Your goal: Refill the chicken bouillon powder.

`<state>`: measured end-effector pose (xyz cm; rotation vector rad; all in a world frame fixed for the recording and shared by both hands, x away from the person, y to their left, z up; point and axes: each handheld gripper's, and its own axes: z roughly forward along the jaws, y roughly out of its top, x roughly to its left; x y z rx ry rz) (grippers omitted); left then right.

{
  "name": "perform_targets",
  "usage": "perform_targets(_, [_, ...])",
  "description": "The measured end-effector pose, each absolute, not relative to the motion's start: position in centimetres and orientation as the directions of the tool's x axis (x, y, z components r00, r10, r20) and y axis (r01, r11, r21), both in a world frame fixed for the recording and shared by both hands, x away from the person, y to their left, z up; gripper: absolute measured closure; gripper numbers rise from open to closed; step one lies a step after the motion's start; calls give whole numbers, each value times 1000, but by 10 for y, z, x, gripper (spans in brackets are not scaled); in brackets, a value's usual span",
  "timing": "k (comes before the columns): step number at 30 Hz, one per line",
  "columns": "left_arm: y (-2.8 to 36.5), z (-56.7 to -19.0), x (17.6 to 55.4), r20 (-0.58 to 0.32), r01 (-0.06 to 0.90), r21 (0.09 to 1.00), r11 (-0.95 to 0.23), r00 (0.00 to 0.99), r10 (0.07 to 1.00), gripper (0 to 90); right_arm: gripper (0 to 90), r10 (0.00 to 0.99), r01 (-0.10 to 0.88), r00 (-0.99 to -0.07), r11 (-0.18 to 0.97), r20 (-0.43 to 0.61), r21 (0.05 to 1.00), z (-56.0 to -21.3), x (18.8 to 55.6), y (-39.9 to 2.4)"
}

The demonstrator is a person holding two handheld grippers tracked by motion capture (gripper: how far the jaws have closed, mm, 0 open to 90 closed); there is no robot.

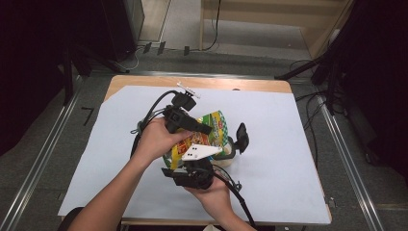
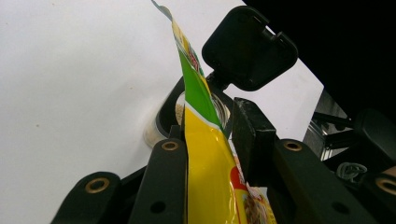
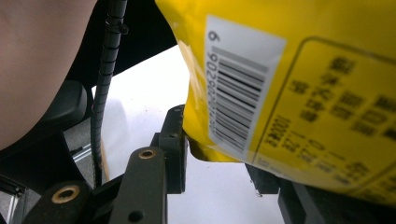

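Left gripper (image 1: 204, 129) and right gripper (image 1: 211, 156) meet mid-bench, hands wrapped round both, fingers (image 2: 252, 135) partly closed.

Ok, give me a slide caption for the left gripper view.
Left gripper clamps a yellow-green pouch above an open jar.

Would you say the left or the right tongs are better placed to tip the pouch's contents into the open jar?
Left, probably: the left tongs grip the yellow-green pouch directly above the open jar, while the right tongs hold its barcode end.
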<state>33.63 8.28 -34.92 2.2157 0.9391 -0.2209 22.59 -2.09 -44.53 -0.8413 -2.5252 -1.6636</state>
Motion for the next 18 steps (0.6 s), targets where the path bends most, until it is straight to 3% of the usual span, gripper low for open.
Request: perform_targets(18, [82, -340, 332, -394, 667, 576, -472, 733, 555, 737, 646, 423, 461, -843, 249, 333, 852, -441, 230, -22])
